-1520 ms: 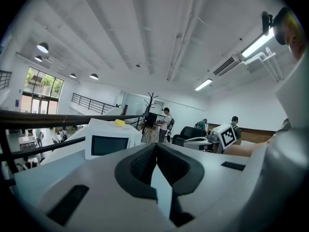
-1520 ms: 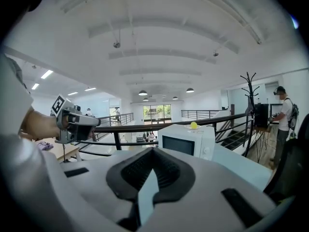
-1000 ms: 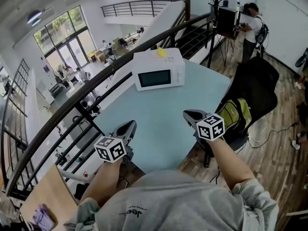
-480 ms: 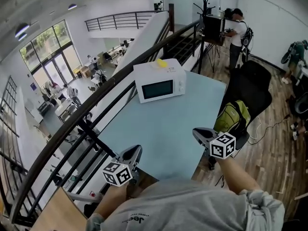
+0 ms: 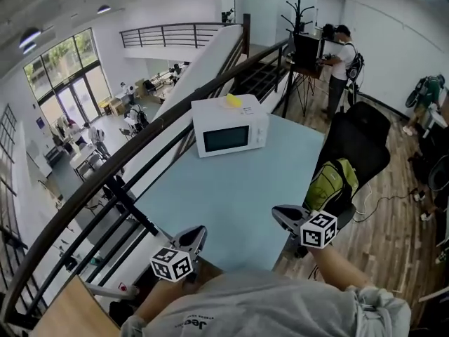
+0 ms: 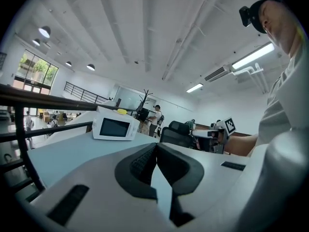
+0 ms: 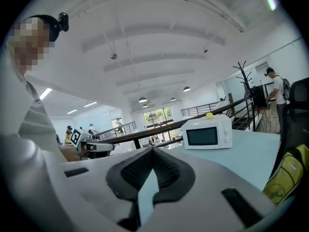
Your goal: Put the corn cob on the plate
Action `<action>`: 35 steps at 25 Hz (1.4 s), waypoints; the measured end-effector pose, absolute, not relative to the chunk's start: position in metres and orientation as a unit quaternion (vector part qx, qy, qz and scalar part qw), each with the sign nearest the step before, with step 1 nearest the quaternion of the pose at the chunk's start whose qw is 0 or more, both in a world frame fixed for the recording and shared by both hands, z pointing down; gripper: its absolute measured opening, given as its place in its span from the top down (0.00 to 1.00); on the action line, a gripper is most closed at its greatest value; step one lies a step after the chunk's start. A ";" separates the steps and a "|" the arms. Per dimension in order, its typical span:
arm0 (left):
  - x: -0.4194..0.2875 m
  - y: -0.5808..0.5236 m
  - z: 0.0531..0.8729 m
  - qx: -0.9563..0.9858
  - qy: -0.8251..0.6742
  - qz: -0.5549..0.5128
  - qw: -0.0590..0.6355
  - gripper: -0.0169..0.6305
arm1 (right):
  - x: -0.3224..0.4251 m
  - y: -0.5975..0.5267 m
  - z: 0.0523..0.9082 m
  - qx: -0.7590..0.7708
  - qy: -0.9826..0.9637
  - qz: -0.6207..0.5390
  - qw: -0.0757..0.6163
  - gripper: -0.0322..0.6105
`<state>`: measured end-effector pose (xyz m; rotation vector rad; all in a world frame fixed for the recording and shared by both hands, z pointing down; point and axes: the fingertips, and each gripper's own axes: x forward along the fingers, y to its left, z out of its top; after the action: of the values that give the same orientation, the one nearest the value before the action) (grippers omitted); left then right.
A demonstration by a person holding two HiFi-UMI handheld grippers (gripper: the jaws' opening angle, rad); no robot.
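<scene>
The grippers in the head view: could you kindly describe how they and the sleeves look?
The left gripper and right gripper are pale grey with dark ribbed pads; each carries a cube of black-and-white square markers. The sleeves are grey.

Small yellow thing (image 5: pixel 233 100) on top of the microwave (image 5: pixel 228 126): too small in every view to say what it is. The microwave's door is shut and its window dark, so the inside is hidden. Table's (image 5: pixel 231 202) near edge lost under the person's grey shirt (image 5: pixel 259 304); green backpack (image 7: pixel 288 175) cut off by the right gripper view's rim, and the black chair (image 5: pixel 361 135) behind it is partly covered.
</scene>
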<state>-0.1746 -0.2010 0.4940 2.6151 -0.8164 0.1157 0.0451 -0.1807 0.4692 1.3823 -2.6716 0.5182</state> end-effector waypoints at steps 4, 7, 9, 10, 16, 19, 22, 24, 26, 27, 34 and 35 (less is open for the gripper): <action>-0.165 -0.196 0.492 0.926 -0.321 0.034 0.197 0.95 | 0.058 -0.184 0.484 0.425 -0.885 0.186 0.041 0.92; -0.158 -0.183 0.488 0.921 -0.332 0.036 0.201 0.95 | 0.060 -0.177 0.484 0.405 -0.893 0.193 0.039 0.92; -0.143 -0.178 0.488 0.918 -0.337 0.039 0.204 0.95 | 0.069 -0.175 0.489 0.393 -0.897 0.198 0.035 0.92; -0.133 -0.177 0.488 0.918 -0.338 0.040 0.205 0.95 | 0.075 -0.176 0.493 0.388 -0.899 0.200 0.033 0.92; -0.092 -0.170 0.483 0.924 -0.331 0.055 0.186 0.95 | 0.096 -0.177 0.503 0.375 -0.903 0.210 0.017 0.92; -0.091 -0.173 0.478 0.926 -0.332 0.053 0.173 0.95 | 0.097 -0.180 0.496 0.374 -0.904 0.207 0.007 0.92; -0.098 -0.178 0.477 0.924 -0.335 0.047 0.176 0.95 | 0.096 -0.182 0.491 0.378 -0.903 0.204 -0.002 0.92; -0.101 -0.178 0.481 0.923 -0.335 0.045 0.185 0.95 | 0.094 -0.179 0.492 0.380 -0.903 0.200 0.000 0.92; -0.102 -0.176 0.486 0.923 -0.332 0.048 0.190 0.95 | 0.089 -0.175 0.496 0.381 -0.903 0.198 0.006 0.92; -0.102 -0.175 0.487 0.923 -0.329 0.050 0.191 0.95 | 0.086 -0.173 0.498 0.381 -0.903 0.199 0.008 0.92; -0.102 -0.182 0.486 0.928 -0.317 0.049 0.189 0.95 | 0.078 -0.178 0.496 0.381 -0.904 0.190 0.021 0.93; -0.103 -0.183 0.487 0.928 -0.317 0.047 0.190 0.95 | 0.078 -0.179 0.495 0.382 -0.905 0.189 0.021 0.92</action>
<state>-0.1027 -0.1831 0.4867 2.6068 -0.8920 0.1324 0.0781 -0.1789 0.4950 1.1830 -2.8040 0.5850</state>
